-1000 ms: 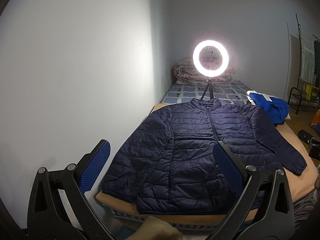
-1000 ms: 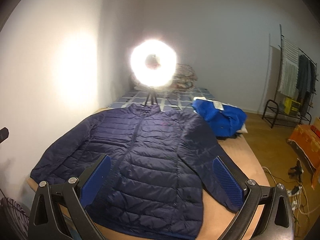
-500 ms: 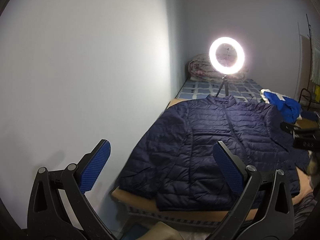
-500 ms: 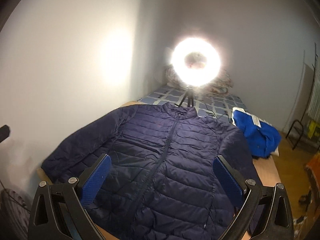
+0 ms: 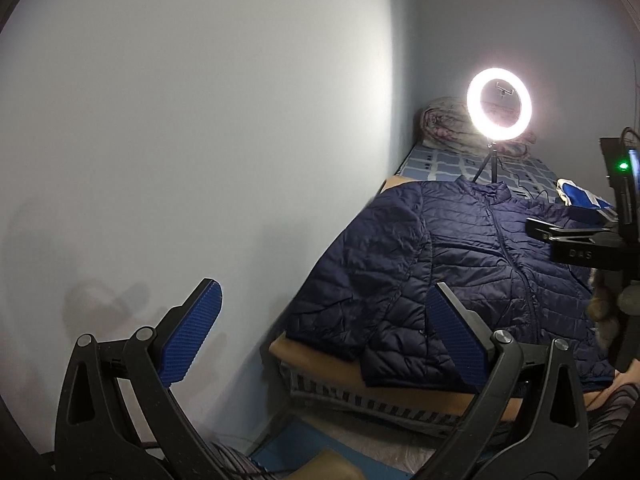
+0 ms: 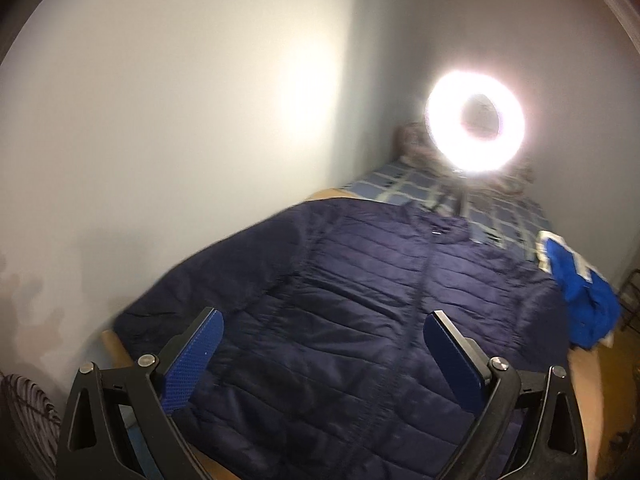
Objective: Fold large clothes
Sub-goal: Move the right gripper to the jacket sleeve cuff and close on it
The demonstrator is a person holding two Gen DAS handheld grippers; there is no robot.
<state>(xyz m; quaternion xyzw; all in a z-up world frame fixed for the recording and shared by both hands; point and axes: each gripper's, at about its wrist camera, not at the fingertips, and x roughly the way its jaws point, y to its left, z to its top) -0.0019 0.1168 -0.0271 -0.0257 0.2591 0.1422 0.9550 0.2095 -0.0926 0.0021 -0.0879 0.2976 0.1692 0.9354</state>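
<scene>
Both grippers, left and right, gape empty. Best to pinch the jacket sleeve cuff at nine o'clock, folding it inward.

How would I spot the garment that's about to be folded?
Find the glowing ring light at the far end of the bed. In front of it lies the navy quilted jacket, spread flat and zipped, far darker and larger than the crumpled bright blue garment beside it.
</scene>
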